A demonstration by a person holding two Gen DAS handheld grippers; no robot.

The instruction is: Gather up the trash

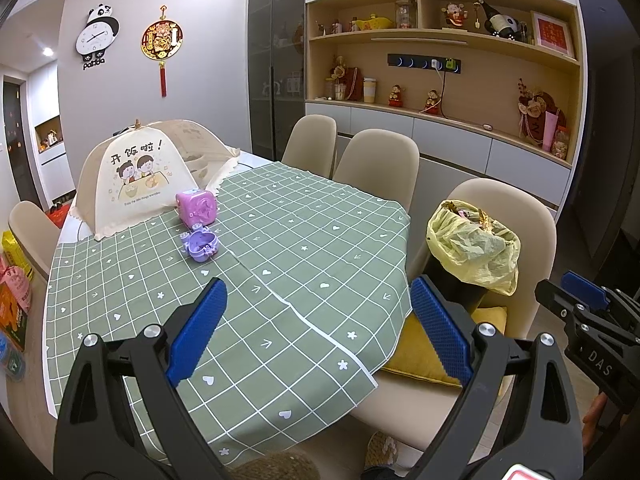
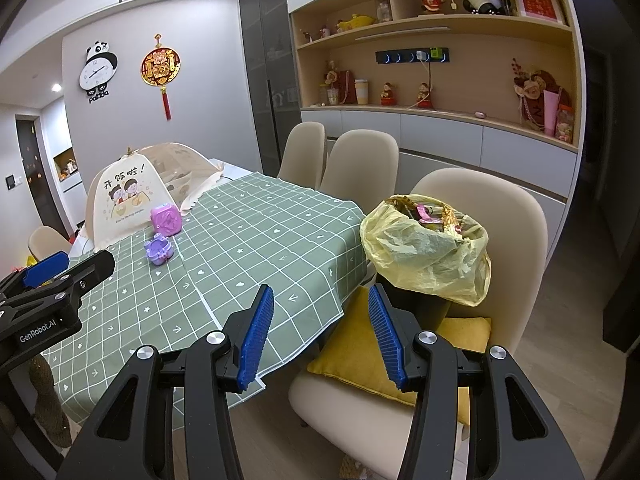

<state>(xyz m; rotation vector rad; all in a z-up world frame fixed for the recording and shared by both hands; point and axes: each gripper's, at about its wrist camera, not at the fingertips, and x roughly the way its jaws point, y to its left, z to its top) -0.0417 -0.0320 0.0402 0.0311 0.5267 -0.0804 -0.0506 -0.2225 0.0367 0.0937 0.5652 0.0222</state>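
Both the left gripper (image 1: 316, 330) and the right gripper (image 2: 320, 330) are hovering wide and empty while the yellow trash bag (image 2: 430, 246) is sitting on the chair (image 2: 516, 216) beside the table (image 2: 256, 240), looking light, crinkly and best pinched at its loose rim

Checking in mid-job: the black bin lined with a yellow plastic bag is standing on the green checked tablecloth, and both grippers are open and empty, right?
Not quite. The black bin lined with a yellow plastic bag stands on the yellow cushion of the beige chair beside the table, not on the green checked tablecloth, as the right wrist view shows. The left gripper and right gripper are indeed open and empty.
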